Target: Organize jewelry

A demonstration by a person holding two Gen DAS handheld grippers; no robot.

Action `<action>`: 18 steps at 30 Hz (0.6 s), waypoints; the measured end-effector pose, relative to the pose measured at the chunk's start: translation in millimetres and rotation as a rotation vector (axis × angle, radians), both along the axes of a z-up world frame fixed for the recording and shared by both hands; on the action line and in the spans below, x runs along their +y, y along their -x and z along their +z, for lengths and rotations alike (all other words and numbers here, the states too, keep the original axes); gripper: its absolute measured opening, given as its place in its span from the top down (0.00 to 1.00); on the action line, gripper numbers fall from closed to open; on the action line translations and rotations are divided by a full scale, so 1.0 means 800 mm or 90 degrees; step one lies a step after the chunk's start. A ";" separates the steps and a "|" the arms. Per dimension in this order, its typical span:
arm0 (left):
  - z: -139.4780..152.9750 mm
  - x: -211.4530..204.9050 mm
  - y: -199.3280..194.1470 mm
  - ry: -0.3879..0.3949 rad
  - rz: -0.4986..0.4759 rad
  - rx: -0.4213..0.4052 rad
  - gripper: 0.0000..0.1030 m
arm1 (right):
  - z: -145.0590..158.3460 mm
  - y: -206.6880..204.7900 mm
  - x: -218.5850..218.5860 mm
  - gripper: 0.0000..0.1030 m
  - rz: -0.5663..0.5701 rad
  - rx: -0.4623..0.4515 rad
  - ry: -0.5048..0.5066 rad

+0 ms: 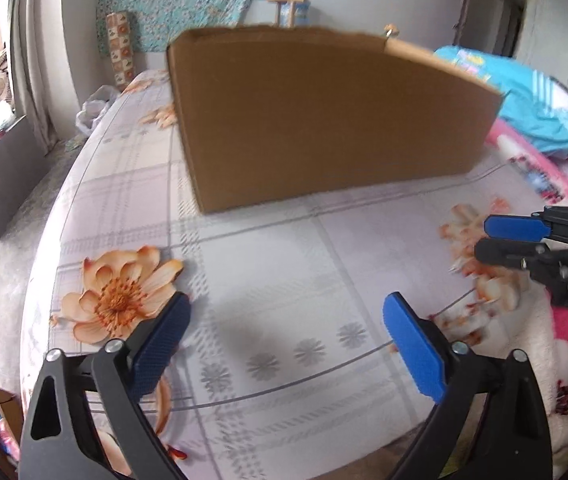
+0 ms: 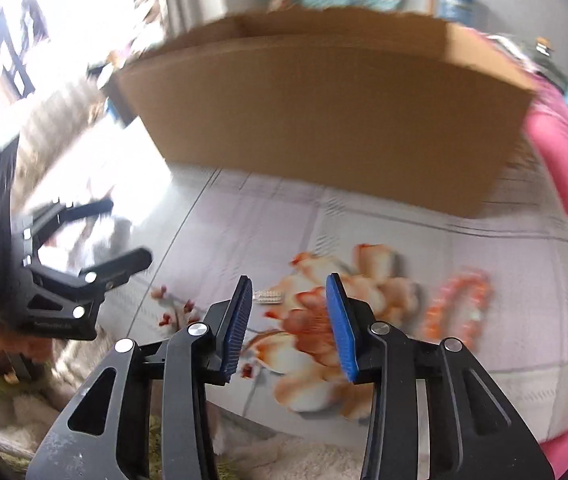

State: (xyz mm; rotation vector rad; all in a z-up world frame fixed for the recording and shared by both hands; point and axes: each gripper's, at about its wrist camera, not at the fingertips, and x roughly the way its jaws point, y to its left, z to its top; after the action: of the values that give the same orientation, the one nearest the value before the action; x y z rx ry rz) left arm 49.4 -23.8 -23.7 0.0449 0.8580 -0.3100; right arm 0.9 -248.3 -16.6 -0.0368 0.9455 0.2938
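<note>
Smooth rectangular cardboard box (image 1: 324, 120), beaded bracelet (image 2: 458, 308)

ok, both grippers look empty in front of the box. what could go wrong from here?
1. The right wrist view is badly smeared, so aiming at the small silver piece could miss.
2. The orange bead bracelet lies on the flower-print sheet in similar colours; easy to overlook or grab fabric with it.
3. The cardboard box has a tall near wall; a low carry by the right gripper or left gripper may clip it.
</note>
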 end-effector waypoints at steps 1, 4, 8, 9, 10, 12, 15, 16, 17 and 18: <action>0.005 0.000 0.003 0.008 -0.012 -0.008 0.14 | 0.005 0.004 -0.009 0.64 -0.017 -0.006 -0.011; 0.015 -0.026 0.009 0.038 -0.069 -0.023 0.24 | 0.015 0.024 -0.044 0.64 -0.068 -0.021 -0.043; 0.017 -0.068 0.007 0.054 -0.156 -0.003 0.37 | 0.018 0.042 -0.067 0.64 -0.115 -0.031 -0.066; 0.016 -0.076 0.005 0.055 -0.170 0.003 0.41 | 0.017 0.045 -0.074 0.64 -0.123 -0.033 -0.074; 0.014 -0.086 0.004 0.055 -0.186 0.009 0.43 | 0.018 0.046 -0.077 0.64 -0.130 -0.034 -0.081; 0.010 -0.099 -0.002 0.050 -0.210 0.021 0.53 | 0.014 0.044 -0.085 0.64 -0.139 -0.034 -0.095; 0.002 -0.109 -0.005 0.041 -0.233 0.042 0.66 | 0.011 0.043 -0.097 0.64 -0.148 -0.037 -0.109; -0.001 -0.112 -0.007 0.041 -0.243 0.049 0.70 | 0.010 0.042 -0.100 0.64 -0.150 -0.036 -0.116; -0.002 -0.114 -0.009 0.040 -0.251 0.055 0.72 | 0.010 0.041 -0.102 0.64 -0.150 -0.035 -0.122; -0.002 -0.117 -0.009 0.033 -0.256 0.055 0.75 | 0.011 0.029 -0.099 0.64 -0.150 -0.034 -0.126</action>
State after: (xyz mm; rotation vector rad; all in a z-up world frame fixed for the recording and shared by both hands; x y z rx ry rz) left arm 56.9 -117.6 -25.5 0.1581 0.9241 -0.7157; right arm -22.1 -327.9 -8.1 0.2457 0.8555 0.1653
